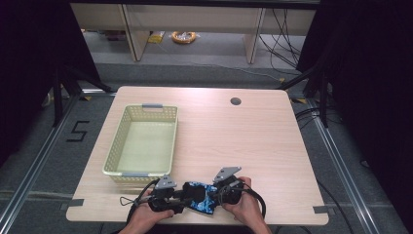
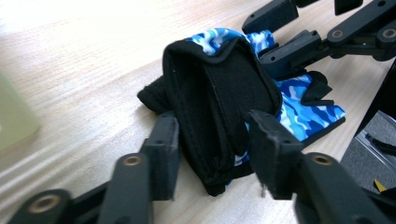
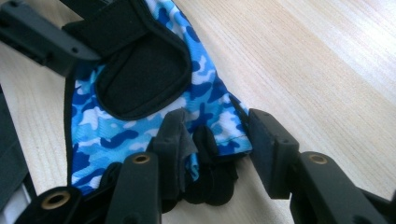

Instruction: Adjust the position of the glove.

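High view: blue camouflage glove [image 1: 200,196] lies at the near edge of the surface [image 1: 243,146], between left tool [image 1: 179,196] and right tool [image 1: 217,194]; basket [image 1: 127,171] stands empty at far left, so no transfer is made.

Left gripper view: left tool [image 2: 212,140] clamps the folded black cuff.

Right gripper view: right tool [image 3: 215,140] grasps the finger end.

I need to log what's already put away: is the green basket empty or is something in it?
Empty. The basket shows only its bare floor in the high view; the blue camouflage glove lies outside it on the table, between both grippers.
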Available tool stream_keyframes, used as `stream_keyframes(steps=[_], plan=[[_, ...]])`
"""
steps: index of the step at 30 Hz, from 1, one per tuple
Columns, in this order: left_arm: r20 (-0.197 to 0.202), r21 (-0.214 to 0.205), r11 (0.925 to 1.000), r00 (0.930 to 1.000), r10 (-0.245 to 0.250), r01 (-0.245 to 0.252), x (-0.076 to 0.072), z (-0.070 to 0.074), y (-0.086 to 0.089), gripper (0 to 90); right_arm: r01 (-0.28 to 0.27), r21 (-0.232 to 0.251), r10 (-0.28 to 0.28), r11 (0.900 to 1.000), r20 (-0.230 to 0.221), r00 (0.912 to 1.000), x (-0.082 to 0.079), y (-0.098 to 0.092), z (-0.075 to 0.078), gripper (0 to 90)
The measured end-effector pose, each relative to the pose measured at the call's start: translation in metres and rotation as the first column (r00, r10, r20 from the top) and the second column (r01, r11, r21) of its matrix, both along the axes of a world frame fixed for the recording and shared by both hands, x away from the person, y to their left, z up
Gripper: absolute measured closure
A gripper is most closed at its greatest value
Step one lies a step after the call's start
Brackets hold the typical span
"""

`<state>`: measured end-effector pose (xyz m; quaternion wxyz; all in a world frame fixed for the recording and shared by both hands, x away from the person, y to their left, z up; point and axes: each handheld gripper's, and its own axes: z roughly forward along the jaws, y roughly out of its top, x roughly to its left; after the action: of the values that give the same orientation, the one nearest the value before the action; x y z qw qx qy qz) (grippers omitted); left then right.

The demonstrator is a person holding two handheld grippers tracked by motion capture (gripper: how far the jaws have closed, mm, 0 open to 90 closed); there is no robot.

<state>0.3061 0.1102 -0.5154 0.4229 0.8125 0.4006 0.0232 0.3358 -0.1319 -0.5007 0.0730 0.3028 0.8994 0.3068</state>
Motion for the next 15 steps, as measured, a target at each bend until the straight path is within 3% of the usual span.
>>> stream_keyframes(steps=[3, 5, 6, 8, 11, 12, 15], plan=[[-0.02, -0.047, 0.9983, 0.9992, 0.034, -0.035, 0.0015, -0.0026, 0.0028, 62.2, 0.018, 0.013, -0.018, 0.9998, -0.017, 0.9997, 0.0002, -0.0002, 0.0002, 62.5], [-0.014, -0.048, 0.9984, 0.9995, 0.03, -0.031, 0.0012, -0.0021, 0.004, 66.2, 0.024, 0.035, -0.023, 0.9991, -0.024, 0.9995, 0.0, -0.0018, -0.0006, 66.8], [-0.006, -0.056, 0.9978, 0.9993, 0.037, -0.037, 0.0003, -0.0023, 0.0024, 67.4, 0.053, 0.058, -0.049, 0.9969, -0.056, 0.9972, -0.0016, -0.0017, -0.0002, 68.6], [-0.009, -0.056, 0.9982, 0.9997, 0.022, -0.023, -0.0005, -0.0021, 0.0029, 69.9, 0.065, 0.085, -0.062, 0.9942, -0.044, 0.9971, -0.0004, -0.0032, -0.003, 72.6], [-0.004, -0.067, 0.9975, 0.9998, 0.02, -0.021, -0.0029, -0.0013, 0.0024, 73.9, 0.095, 0.099, -0.087, 0.9905, -0.085, 0.9926, -0.0018, -0.0058, -0.0022, 76.3], [0.002, -0.056, 0.9984, 1.0, 0.001, -0.001, -0.0038, -0.0002, 0.0028, 74.8, 0.105, 0.11, -0.095, 0.9884, -0.086, 0.9917, -0.0022, -0.0064, -0.0031, 76.9], [0.021, -0.056, 0.9984, 0.9997, 0.013, -0.012, -0.005, 0.0003, 0.0019, 76.4, 0.118, 0.126, -0.108, 0.985, -0.087, 0.9904, -0.0029, -0.0076, -0.0043, 78.1]])
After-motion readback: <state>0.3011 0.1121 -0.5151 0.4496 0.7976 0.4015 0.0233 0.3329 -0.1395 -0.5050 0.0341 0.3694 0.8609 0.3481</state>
